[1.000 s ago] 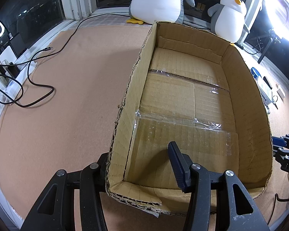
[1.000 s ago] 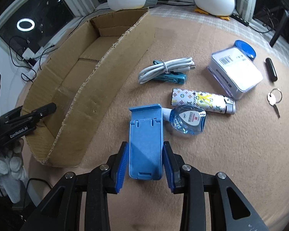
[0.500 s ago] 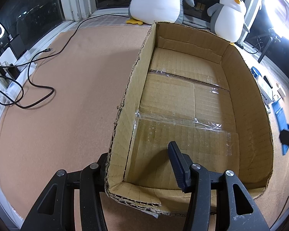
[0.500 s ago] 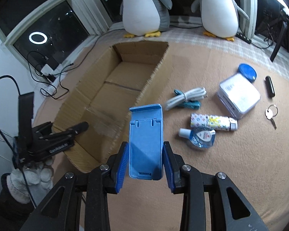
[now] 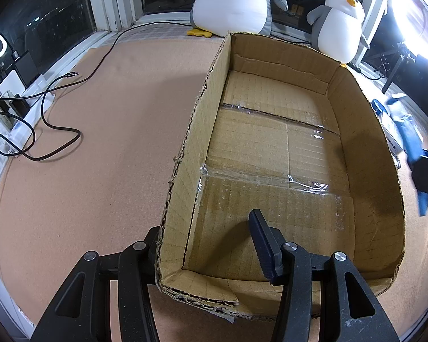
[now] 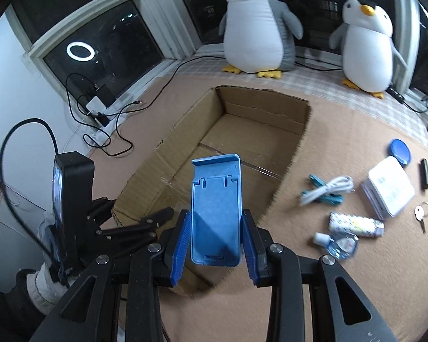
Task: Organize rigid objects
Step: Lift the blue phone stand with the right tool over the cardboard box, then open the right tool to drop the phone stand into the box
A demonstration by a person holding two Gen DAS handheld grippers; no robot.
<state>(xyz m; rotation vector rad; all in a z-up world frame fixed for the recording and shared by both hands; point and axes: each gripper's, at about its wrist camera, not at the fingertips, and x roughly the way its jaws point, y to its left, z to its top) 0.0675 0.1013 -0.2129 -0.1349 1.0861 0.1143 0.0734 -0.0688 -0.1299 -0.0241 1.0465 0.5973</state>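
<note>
My right gripper (image 6: 215,228) is shut on a blue phone stand (image 6: 215,208), held in the air above the near right wall of the open cardboard box (image 6: 254,131). The box (image 5: 368,154) has nothing inside. In the left wrist view the stand (image 5: 411,139) and the right gripper (image 5: 426,171) show blurred at the box's right side. My left gripper (image 5: 205,228) is open and straddles the box's near left corner, one finger outside the wall and one inside. A gloved hand holds that left gripper (image 6: 134,228).
On the mat right of the box lie a white cable with a teal clip (image 6: 328,191), a patterned tube (image 6: 353,223), a small clear bottle (image 6: 342,243), a white box (image 6: 388,191), a blue lid (image 6: 401,152) and a key (image 6: 421,213). Two plush penguins (image 6: 256,25) stand behind. Black cables (image 5: 42,119) trail left.
My right gripper has risen off the mat with the blue stand and swung left over the box's edge. The left gripper and the box have stayed put.
</note>
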